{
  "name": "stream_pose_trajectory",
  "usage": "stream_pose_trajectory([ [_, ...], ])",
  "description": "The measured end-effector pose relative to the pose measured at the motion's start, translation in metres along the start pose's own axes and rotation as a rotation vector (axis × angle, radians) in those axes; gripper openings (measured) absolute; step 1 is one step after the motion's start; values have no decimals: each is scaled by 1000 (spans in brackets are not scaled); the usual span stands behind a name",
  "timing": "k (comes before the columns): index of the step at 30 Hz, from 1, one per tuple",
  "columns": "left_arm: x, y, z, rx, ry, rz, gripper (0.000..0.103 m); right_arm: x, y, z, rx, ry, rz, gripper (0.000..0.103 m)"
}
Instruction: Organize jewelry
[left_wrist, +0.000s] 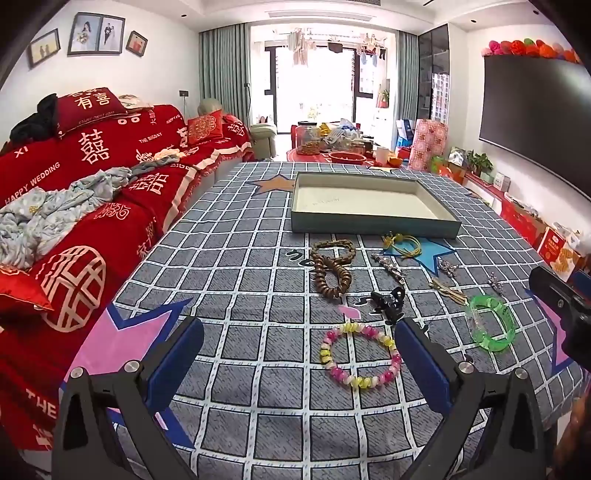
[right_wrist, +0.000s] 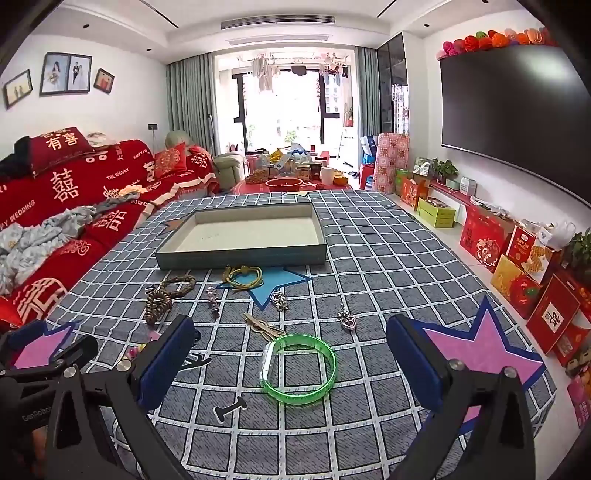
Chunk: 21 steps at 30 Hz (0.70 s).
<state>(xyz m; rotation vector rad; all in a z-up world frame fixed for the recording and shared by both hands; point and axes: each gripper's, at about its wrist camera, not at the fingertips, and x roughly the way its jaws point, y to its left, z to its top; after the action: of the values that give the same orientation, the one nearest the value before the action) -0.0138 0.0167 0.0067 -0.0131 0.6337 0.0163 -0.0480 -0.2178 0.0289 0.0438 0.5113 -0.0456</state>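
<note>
tray (left_wrist: 373, 225) 1 | bracelets 3 (beaded (left_wrist: 360, 356), green (left_wrist: 491, 323), brown (left_wrist: 332, 271)) | black clip (left_wrist: 386, 301) 1

Glossy translucent plastic green bangle (right_wrist: 298, 370); matt woven-look checked cloth (right_wrist: 369, 266); shiny metal pendant (right_wrist: 346, 319); matt cardboard-like tray (right_wrist: 242, 254).

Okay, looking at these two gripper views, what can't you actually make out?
- Pink-and-yellow beaded bracelet: right wrist view, mostly hidden behind the right gripper's blue left finger.
- Small silver pendants: both views, too small to identify.
- Faint print inside the shallow grey tray: unreadable.
</note>
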Motion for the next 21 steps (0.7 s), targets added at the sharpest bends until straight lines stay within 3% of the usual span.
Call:
stream_pose_trajectory([
  [21, -5, 0, 0, 2, -15, 0, 103, -9, 1, 3, 8, -19, -5, 103],
])
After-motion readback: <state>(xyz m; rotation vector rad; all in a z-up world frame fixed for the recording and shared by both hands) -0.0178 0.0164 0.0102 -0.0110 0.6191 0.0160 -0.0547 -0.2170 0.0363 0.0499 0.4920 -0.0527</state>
